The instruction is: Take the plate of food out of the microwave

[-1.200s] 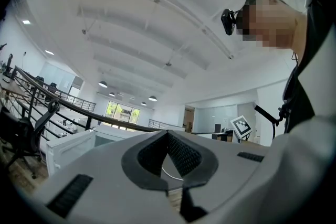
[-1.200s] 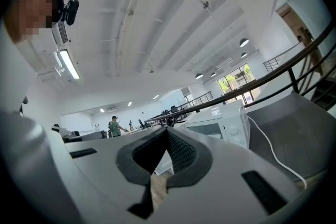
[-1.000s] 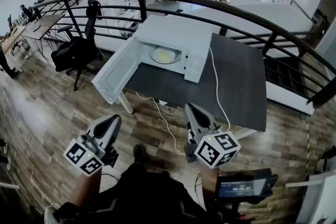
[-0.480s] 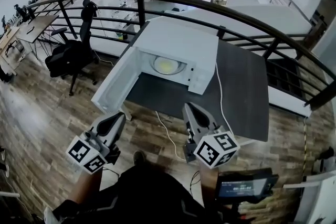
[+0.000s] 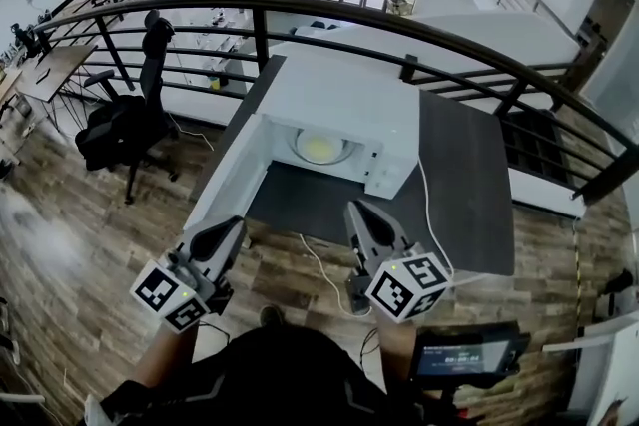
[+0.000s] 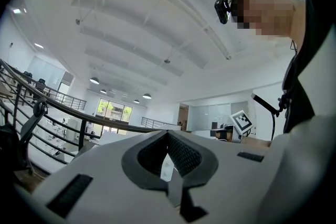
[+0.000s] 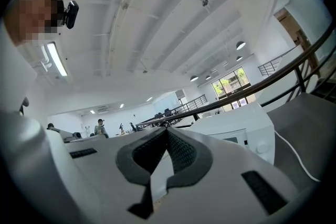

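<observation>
A white microwave point(image 5: 344, 100) stands on a dark table point(image 5: 469, 185) with its door point(image 5: 230, 190) swung open to the left. Inside it sits a pale plate of yellowish food point(image 5: 321, 147). My left gripper point(image 5: 232, 229) is shut and empty, short of the table's near edge, just below the open door. My right gripper point(image 5: 357, 212) is shut and empty at the table's front edge, short of the oven's opening. In the right gripper view the microwave point(image 7: 239, 131) lies ahead to the right of the closed jaws point(image 7: 167, 129). The left gripper view shows its jaws point(image 6: 168, 134) meeting at the tips.
A white cable point(image 5: 431, 214) runs from the microwave across the table and over its front edge. A dark curved railing point(image 5: 469, 40) passes behind the table. An office chair point(image 5: 125, 130) stands at the left on the wooden floor. A small screen point(image 5: 464, 352) sits at my lower right.
Both grippers and my head have moved forward towards the table. The microwave and its open door now sit nearer and lower in the head view. Both jaws stay shut.
</observation>
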### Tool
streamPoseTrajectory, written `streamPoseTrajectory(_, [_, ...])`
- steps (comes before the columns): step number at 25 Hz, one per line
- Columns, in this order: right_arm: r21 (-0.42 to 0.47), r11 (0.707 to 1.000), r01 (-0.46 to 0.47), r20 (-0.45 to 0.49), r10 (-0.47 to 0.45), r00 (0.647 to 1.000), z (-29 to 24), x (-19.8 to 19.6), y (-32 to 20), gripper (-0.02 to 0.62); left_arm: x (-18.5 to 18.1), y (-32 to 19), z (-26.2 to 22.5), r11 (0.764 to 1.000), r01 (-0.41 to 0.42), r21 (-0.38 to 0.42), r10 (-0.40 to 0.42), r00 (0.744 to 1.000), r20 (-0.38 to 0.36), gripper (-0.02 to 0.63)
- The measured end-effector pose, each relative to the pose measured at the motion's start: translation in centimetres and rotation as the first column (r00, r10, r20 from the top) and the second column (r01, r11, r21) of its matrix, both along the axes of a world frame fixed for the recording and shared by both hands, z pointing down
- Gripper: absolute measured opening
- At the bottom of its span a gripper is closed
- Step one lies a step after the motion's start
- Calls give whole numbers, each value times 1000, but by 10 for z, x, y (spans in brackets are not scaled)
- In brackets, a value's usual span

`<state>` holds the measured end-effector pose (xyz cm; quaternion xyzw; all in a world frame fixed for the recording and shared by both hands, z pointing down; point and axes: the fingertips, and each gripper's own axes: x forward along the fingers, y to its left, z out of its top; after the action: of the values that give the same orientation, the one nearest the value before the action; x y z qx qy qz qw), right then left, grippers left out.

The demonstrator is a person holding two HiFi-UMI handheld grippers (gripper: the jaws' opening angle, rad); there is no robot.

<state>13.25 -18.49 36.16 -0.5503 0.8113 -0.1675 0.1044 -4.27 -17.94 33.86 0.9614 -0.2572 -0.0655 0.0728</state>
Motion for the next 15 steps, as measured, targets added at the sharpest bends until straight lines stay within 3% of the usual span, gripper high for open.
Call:
streamPoseTrajectory(6, [44, 999, -11, -58, 14, 998, -2, -30, -32, 0, -19, -35, 0, 998, -56, 10, 55, 998, 8, 2])
streamPoseTrajectory(11, [40, 998, -48, -3, 48, 999, 3, -38, -48, 0, -20, -54, 5, 994, -109, 5, 109, 994, -7, 2])
streamPoseTrajectory(15, [-13, 997, -78, 14, 78, 997, 10, -27, -49, 0, -9, -62, 4, 993, -122, -10, 121, 992, -28, 2])
